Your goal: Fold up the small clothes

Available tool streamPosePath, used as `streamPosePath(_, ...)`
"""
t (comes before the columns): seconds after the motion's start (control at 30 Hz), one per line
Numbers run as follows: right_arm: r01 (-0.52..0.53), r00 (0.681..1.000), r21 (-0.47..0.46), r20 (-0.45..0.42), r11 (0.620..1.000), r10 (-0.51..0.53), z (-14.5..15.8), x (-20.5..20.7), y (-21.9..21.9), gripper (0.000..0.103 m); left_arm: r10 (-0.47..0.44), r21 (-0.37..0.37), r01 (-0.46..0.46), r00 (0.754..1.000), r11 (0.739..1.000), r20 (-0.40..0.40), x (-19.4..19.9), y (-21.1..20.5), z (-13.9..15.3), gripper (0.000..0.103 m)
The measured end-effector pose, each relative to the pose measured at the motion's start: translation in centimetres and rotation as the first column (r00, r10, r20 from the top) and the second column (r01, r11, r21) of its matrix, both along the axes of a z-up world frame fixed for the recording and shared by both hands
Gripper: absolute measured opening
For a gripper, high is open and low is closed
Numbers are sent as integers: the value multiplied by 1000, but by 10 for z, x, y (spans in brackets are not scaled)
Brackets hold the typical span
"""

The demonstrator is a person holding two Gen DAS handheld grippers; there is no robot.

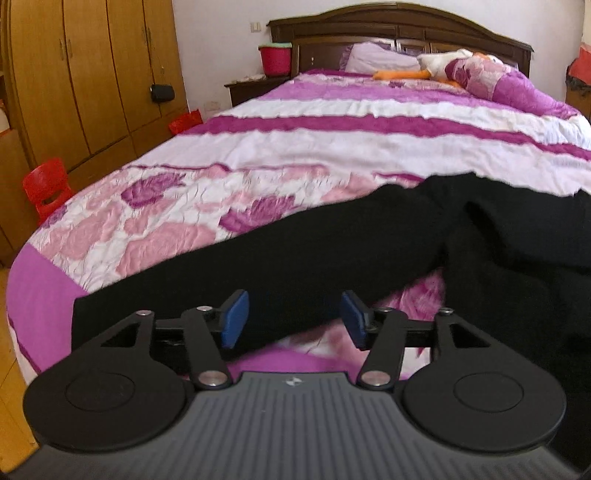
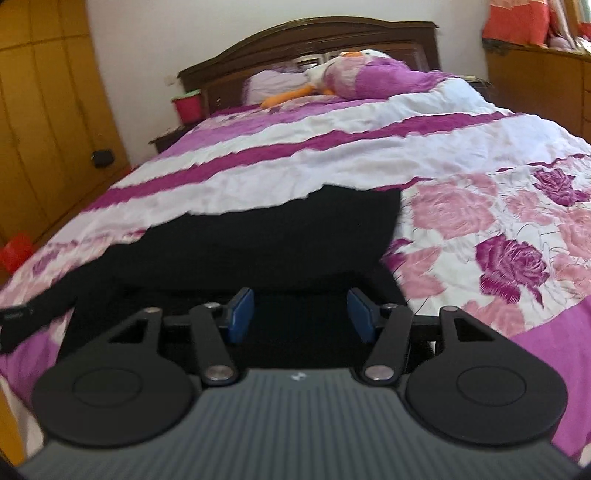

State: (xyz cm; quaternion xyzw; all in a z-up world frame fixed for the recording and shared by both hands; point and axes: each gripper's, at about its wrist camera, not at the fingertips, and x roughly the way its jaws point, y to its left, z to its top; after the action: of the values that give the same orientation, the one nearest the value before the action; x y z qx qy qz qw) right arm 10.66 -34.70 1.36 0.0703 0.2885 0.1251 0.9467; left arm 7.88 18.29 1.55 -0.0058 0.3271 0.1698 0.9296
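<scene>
A pair of small black trousers (image 1: 332, 243) lies spread on the pink and purple floral bedspread (image 1: 147, 229). In the left wrist view one leg runs down-left toward the bed's foot. My left gripper (image 1: 294, 317) is open, its blue pads on either side of that leg, just above it. In the right wrist view the black trousers (image 2: 266, 243) fill the middle, waist end toward the right. My right gripper (image 2: 301, 314) is open and hovers over the black cloth, holding nothing.
The bed's dark wooden headboard (image 1: 399, 26) is far ahead, with a pillow and a plush duck (image 1: 443, 62). A wooden wardrobe (image 1: 85, 74), a red stool (image 1: 48, 188) and a red bin (image 1: 275, 57) stand left of the bed.
</scene>
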Motion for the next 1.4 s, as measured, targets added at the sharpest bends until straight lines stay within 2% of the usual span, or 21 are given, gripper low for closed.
streamPosePath(0.17, -30, 999, -37, -31, 999, 29, -7, -17, 17, 59, -23, 28, 24, 999, 999, -47, -2, 4, -20, 63)
streamPosePath(0.23, -20, 999, -48, -44, 999, 18, -12, -23, 21, 59, -21, 63, 24, 998, 998, -52, -2, 5, -29, 63)
streamPosePath(0.37, 8, 997, -64, -71, 998, -12, -23, -31, 22, 59, 18, 168, -17, 1000, 986, -4, -4, 13, -47, 64)
streamPosePath(0.6, 79, 989, -67, -123, 995, -87, -38, -36, 13, 59, 92, 207, -106, 993, 973, 77, 3, 27, -56, 63)
streamPosePath(0.67, 96, 987, -59, -124, 994, -103, -39, -38, 10, 59, 84, 213, -102, 992, 972, 90, 7, 29, -56, 46)
streamPosePath(0.7, 101, 987, -53, -124, 993, -107, -39, -38, 9, 59, 75, 226, -94, 993, 970, 88, 10, 29, -57, 27)
streamPosePath(0.73, 104, 986, -45, -123, 994, -109, -40, -39, 8, 59, 74, 235, -92, 994, 968, 85, 13, 30, -56, 16)
streamPosePath(0.83, 107, 986, -26, -123, 994, -109, -43, -41, 6, 59, 91, 173, -111, 988, 979, 122, 16, 36, -44, 8)
streamPosePath(0.93, 107, 985, -19, -131, 994, -108, -45, -40, 5, 59, 115, 98, -141, 966, 985, 233, 12, 39, -20, 8)
streamPosePath(1.07, 112, 984, -11, -138, 994, -112, -48, -38, 1, 59, 85, 73, -117, 937, 990, 338, 12, 24, 13, 7)
streamPosePath(1.27, 118, 982, 16, -150, 993, -114, -54, -38, -4, 59, -27, 29, 15, 890, 999, 455, 22, -27, 59, 7)
streamPosePath(1.4, 115, 983, 31, -149, 993, -109, -56, -38, -5, 58, -117, 6, 130, 865, 991, 488, 36, -72, 78, 7)
